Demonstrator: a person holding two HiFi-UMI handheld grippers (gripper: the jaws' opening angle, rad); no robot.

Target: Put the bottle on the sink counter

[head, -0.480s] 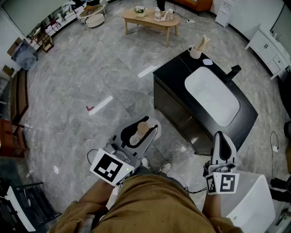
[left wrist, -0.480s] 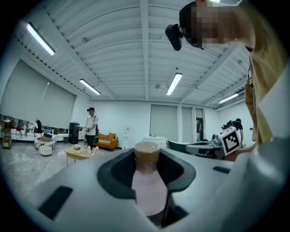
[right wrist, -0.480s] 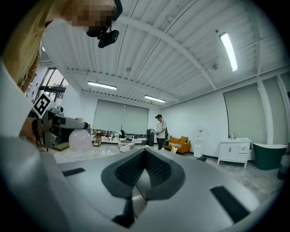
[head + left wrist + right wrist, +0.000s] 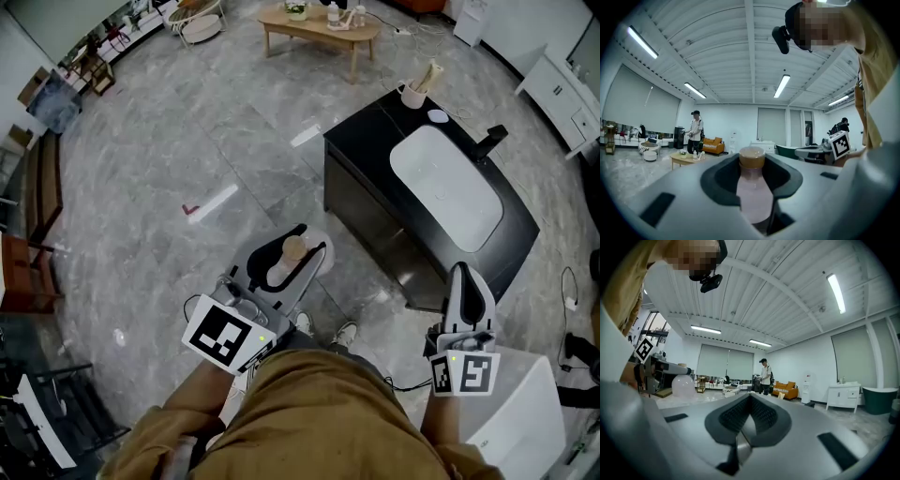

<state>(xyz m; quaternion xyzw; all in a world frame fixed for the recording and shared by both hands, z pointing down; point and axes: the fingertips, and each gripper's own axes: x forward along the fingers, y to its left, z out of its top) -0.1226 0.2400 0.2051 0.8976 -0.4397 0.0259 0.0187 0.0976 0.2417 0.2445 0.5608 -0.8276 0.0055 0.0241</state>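
Note:
A pale pink bottle [image 4: 284, 265] with a tan cap [image 4: 752, 157] stands upright between the dark pads of my left gripper [image 4: 286, 261], which is shut on its neck and shoulder. I hold it level over the floor, to the left of and nearer me than the black sink counter [image 4: 370, 141]. The counter carries a white basin [image 4: 445, 187] and a black faucet [image 4: 489, 142]. My right gripper [image 4: 466, 279] hangs near the counter's front right corner, shut with nothing in it. In the right gripper view its pads [image 4: 740, 416] meet, and the bottle [image 4: 685, 386] shows at the left.
A cup of utensils [image 4: 413, 93] and a small white disc [image 4: 438, 116] sit on the counter's far end. A wooden table [image 4: 321, 28] stands beyond on the grey marble floor. A white box [image 4: 520, 412] is at my right. A person [image 4: 695, 131] stands far off.
The whole scene has shifted slightly in the head view, with the counter a little nearer. The left gripper still holds the bottle and the right one stays shut.

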